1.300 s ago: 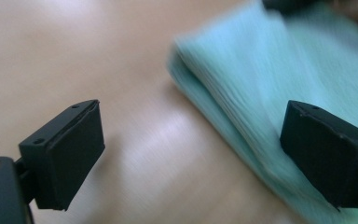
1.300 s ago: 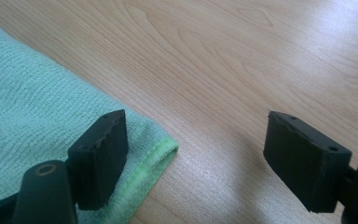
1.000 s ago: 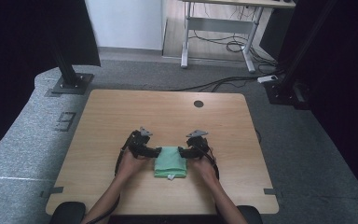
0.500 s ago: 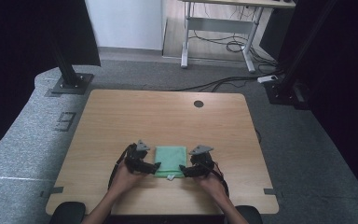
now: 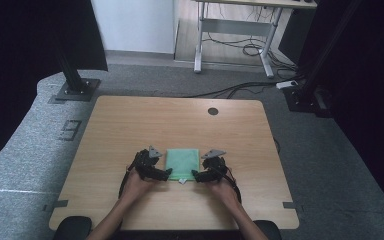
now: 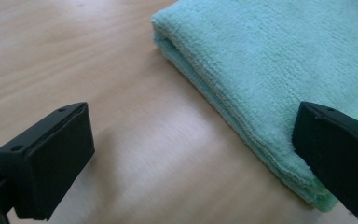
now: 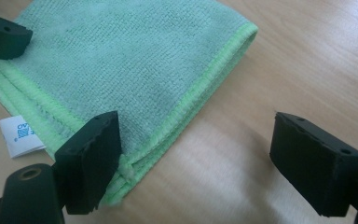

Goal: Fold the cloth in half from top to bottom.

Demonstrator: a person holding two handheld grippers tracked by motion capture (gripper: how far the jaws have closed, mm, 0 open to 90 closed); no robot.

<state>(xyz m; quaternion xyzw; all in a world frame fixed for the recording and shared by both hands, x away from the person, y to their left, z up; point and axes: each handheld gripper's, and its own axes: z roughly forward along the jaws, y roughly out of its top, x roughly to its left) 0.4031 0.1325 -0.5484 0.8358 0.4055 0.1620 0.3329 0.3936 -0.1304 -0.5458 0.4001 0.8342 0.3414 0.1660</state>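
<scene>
A folded green cloth point(image 5: 182, 163) is seen lying flat on the wooden worktop point(image 5: 130, 125), just below the middle of the high view, with a white label point(image 5: 183, 181) at its lower edge. The left gripper point(image 5: 166, 174) is held at the cloth's lower left corner and the right gripper point(image 5: 196, 175) at its lower right corner. In the left gripper view, the fingers point(image 6: 51, 158) are spread wide, having just been opening; one is over bare wood, the other over the cloth's folded edge point(image 6: 242, 126), and nothing is gripped. In the right gripper view, the fingers point(image 7: 91, 158) have also just been opening; the cloth's stitched corner point(image 7: 130, 172) lies by one finger, unpinched.
</scene>
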